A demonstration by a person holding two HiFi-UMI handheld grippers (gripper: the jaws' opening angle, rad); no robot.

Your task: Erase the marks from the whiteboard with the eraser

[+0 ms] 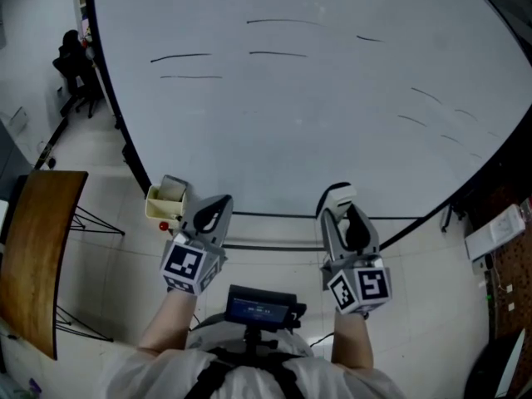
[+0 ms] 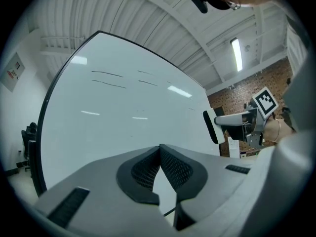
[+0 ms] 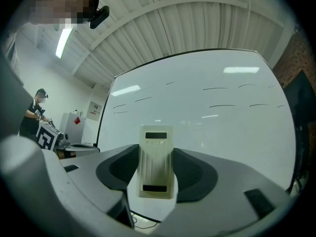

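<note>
A large whiteboard (image 1: pixel 316 115) stands ahead with several short dark marks (image 1: pixel 180 56) across its upper part; the marks (image 3: pixel 222 89) also show in the right gripper view. My right gripper (image 1: pixel 339 206) is shut on a white eraser (image 3: pixel 157 162), held upright near the board's lower edge and apart from the surface. The eraser (image 2: pixel 211 126) appears at the right of the left gripper view too. My left gripper (image 1: pixel 218 209) is shut with nothing between its jaws, its tips meeting below the board (image 2: pixel 123 112).
A small cream box (image 1: pixel 166 198) sits on the board's lower left frame by the left gripper. A wooden table (image 1: pixel 37 256) stands at the left. A person (image 3: pixel 33 115) stands far left of the board. Brick wall and equipment (image 1: pixel 499 231) lie at the right.
</note>
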